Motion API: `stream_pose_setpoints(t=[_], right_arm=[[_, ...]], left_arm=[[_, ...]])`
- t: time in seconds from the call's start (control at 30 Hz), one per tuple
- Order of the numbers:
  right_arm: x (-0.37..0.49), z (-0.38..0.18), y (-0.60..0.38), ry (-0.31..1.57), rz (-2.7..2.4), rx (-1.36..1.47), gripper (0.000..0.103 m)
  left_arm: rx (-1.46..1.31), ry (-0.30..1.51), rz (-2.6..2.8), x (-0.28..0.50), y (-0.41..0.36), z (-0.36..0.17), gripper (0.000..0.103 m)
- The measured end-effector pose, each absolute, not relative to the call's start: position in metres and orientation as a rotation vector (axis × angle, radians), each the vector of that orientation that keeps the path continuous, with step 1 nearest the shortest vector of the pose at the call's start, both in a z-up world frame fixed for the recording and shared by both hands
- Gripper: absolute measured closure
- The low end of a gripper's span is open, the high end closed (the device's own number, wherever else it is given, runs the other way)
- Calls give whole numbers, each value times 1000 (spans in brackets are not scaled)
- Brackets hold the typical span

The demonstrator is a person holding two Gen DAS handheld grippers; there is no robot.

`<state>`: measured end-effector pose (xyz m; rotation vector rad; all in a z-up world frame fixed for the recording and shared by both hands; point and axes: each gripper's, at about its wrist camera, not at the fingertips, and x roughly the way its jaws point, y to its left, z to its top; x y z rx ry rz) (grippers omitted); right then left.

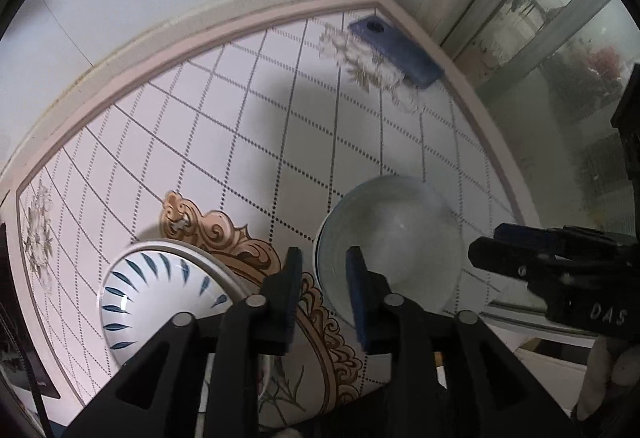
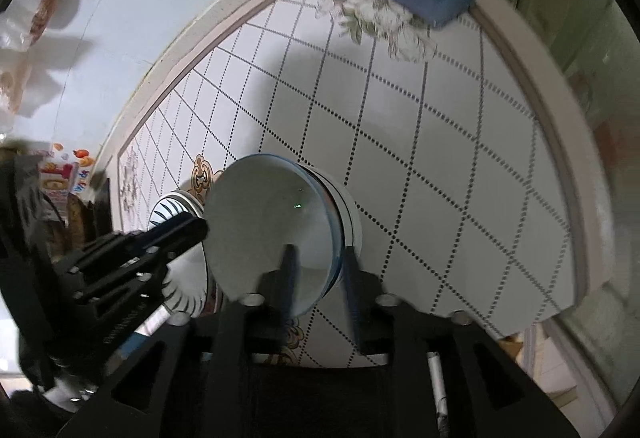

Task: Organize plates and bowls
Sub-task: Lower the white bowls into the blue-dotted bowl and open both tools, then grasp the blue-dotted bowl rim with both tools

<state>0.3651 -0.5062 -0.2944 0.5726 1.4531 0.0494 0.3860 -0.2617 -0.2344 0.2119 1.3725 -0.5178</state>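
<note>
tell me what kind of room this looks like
Probably a home dining corner or kitchen: a patterned table pushed against the wall, bowls on it, a phone lying near the corner, a glass door beside it.

A home dining corner: patterned table [image 1: 248, 126] against a wall, bowls [image 1: 392, 238], a phone [image 1: 396, 50], glass door [image 1: 560, 38]

The white tabletop [image 1: 248, 142] with dotted diamond lines looks smooth and glossy — like glazed tile or laminate. The pale bluish glazed ceramic bowl [image 1: 396, 238] shines softly; the white ceramic bowl with blue leaf strokes [image 1: 160, 286] is glossier. The dark blue phone [image 1: 396, 52] looks matt.
</note>
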Motion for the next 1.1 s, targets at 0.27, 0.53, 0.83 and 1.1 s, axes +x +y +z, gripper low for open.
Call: stream_pose_setpoints(t=[0.27, 0.53, 0.83, 1.1], right_arm=[[355, -236, -497, 1361, 23, 474, 31], [346, -207, -498, 1321, -2, 446, 15], [348, -231, -511, 1331, 2, 515, 11], [355, -316, -526, 1415, 80, 685, 11]], left_arm=[[184, 1337, -552, 388, -251, -194, 42], [172, 1307, -594, 381, -247, -173, 16], [133, 1382, -520, 400, -244, -219, 16], [5, 1563, -459, 429, -243, -297, 17]])
